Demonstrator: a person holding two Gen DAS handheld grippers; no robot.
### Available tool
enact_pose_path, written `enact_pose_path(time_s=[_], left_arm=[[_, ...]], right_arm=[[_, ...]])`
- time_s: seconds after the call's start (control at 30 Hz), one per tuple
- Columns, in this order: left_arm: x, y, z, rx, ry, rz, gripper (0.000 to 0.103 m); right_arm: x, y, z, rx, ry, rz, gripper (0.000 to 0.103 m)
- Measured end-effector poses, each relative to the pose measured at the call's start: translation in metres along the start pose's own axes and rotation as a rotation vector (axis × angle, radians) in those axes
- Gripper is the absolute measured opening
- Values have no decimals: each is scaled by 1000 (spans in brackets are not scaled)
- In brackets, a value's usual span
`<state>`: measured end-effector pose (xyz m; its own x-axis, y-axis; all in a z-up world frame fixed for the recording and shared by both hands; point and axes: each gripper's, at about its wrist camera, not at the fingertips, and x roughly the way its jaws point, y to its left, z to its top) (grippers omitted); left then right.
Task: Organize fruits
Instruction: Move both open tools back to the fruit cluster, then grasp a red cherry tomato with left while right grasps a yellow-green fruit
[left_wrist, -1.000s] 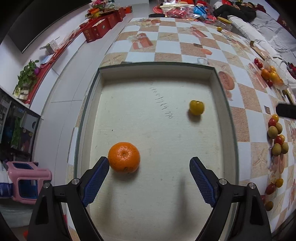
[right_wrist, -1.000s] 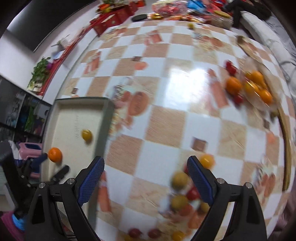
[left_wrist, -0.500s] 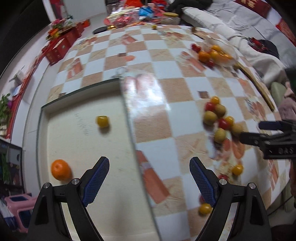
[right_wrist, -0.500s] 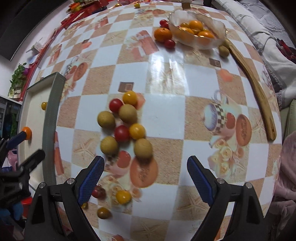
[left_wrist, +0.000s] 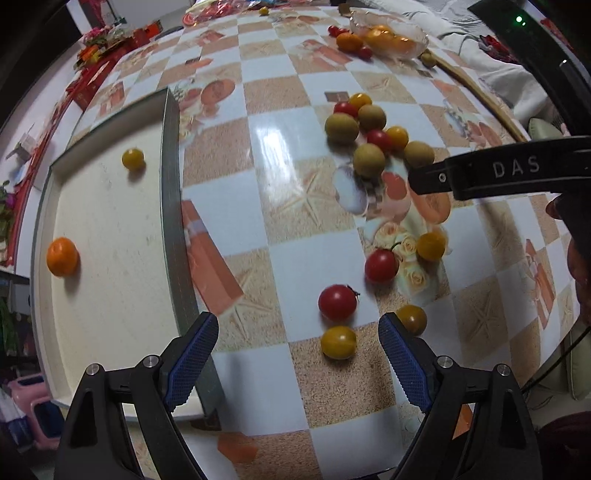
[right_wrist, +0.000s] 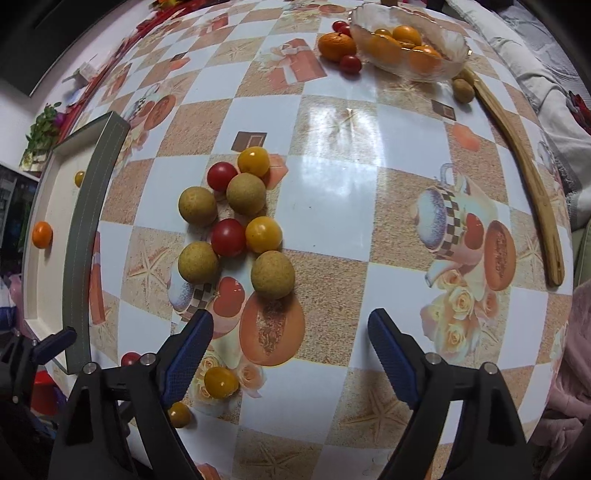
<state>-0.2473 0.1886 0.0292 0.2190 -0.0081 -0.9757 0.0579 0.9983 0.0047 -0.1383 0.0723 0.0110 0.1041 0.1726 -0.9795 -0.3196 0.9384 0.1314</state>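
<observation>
Left wrist view: left gripper (left_wrist: 297, 356) wide open, empty; yellow tomato (left_wrist: 338, 342) between its fingers, red tomato (left_wrist: 337, 302) just ahead; tray (left_wrist: 170, 206) to the left, holding orange (left_wrist: 62, 256).

Right wrist view: right gripper (right_wrist: 290, 352) wide open, empty; fruit cluster (right_wrist: 236, 214) ahead-left on desk (right_wrist: 340, 184); glass bowl (right_wrist: 452, 44) far ahead.

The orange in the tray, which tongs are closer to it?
Left. The left tongs hang open beside the tray holding the orange. The right tongs are open farther off, over the loose fruit cluster.
</observation>
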Motion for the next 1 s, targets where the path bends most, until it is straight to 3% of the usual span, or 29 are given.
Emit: enact_pose_path(time_s=[0.17,0.23,0.4,0.47,0.53,0.6,0.7,0.87,1.0], left_arm=[[8,1,-5,-41,6,5,89],[11,-1,-5,-55,12,-2,69],[17,-8,-10,-67,30,-6,65],[15,-11,-10,-62,22,-5,58],[13,-14,-9,-58,15,-4,45],[12,-16,-8,-57,12,-7,38],[10,-23,-3,-52,18,-59,22],[2,-9,5,-111,41,-170,22],[-9,4,12,-155,28,-197,22]], right_arm=[[6,6,4,-37,3,2,71],[7,8,6,-48,-10,-7,68],[10,14,14,-88,-22,-25,68],[10,17,15,-101,-30,-34,61],[11,22,21,-108,-43,-47,38],[11,19,23,-97,-46,-35,27],[11,13,25,-69,-38,-6,27],[6,4,24,-10,-28,32,27],[0,2,22,13,-34,52,27]])
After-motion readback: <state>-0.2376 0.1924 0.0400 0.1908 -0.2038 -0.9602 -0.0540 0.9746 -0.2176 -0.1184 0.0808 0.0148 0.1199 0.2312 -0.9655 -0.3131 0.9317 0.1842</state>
